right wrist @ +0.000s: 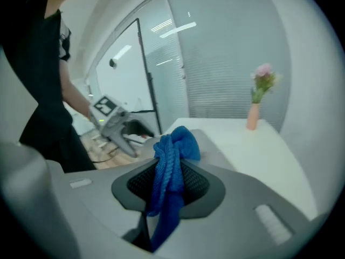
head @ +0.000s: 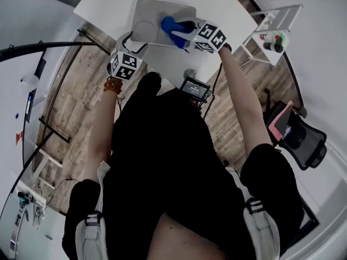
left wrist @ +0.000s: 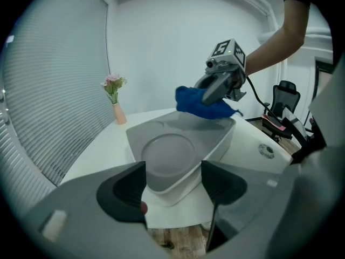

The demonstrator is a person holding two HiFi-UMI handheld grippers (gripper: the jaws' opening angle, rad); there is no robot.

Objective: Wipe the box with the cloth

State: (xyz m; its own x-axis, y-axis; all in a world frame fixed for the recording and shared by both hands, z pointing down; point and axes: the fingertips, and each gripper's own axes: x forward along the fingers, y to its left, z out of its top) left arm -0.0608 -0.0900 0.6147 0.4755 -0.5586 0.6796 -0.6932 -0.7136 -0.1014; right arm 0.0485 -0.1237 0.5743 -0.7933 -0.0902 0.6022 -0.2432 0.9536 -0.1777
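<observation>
A grey lidded box (head: 157, 18) lies on the white table (head: 108, 4). My left gripper (head: 126, 58) is at its near corner. In the left gripper view the box (left wrist: 172, 144) sits between that gripper's (left wrist: 172, 190) two jaws, which close on that corner. My right gripper (head: 209, 37) is shut on a blue cloth (head: 173, 28), and the cloth (left wrist: 202, 104) rests on the far edge of the box top under this gripper (left wrist: 218, 85). In the right gripper view the cloth (right wrist: 175, 147) bunches up between the jaws of the gripper (right wrist: 168, 185), above the box (right wrist: 213, 148).
A small vase with pink flowers (left wrist: 114, 99) stands at the table's far side by the window blinds. A round grommet (left wrist: 266, 150) sits in the tabletop right of the box. A white shelf cart (head: 274, 28) and an office chair (head: 298, 137) stand on the right.
</observation>
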